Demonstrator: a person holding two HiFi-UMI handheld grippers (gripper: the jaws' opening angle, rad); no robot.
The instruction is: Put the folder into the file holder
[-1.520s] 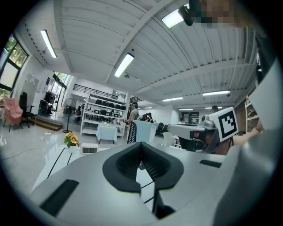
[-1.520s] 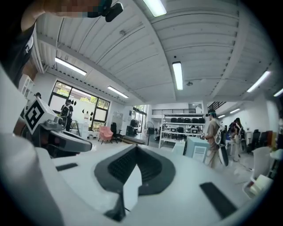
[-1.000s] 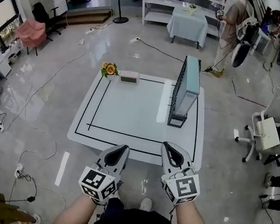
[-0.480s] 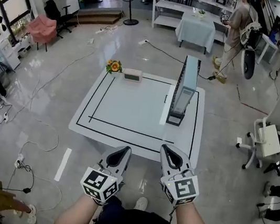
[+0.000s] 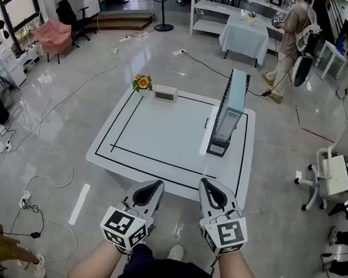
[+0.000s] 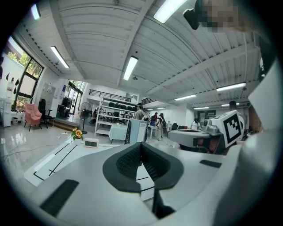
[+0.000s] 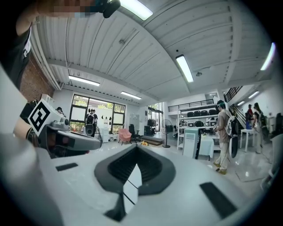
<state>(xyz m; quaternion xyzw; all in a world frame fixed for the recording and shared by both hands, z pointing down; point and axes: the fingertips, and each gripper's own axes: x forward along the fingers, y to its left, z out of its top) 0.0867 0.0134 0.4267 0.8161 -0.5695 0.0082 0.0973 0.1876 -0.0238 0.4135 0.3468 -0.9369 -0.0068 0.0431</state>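
Fingers clenched empty on left gripper (image 5: pixel 151 187) and right gripper (image 5: pixel 208 188); the pale-blue folder (image 5: pixel 235 102), upright in the black mesh file holder (image 5: pixel 218 150), stands far right, nearer the latter.

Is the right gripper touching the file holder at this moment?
Apart. The head view shows the right gripper, jaws shut and empty, by the near edge of the table, bare tabletop between it and the file holder.

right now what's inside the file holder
A pale blue folder stands upright inside the file holder on the table. Its dark mesh wall hides the folder's other side, so anything else in there cannot be seen.
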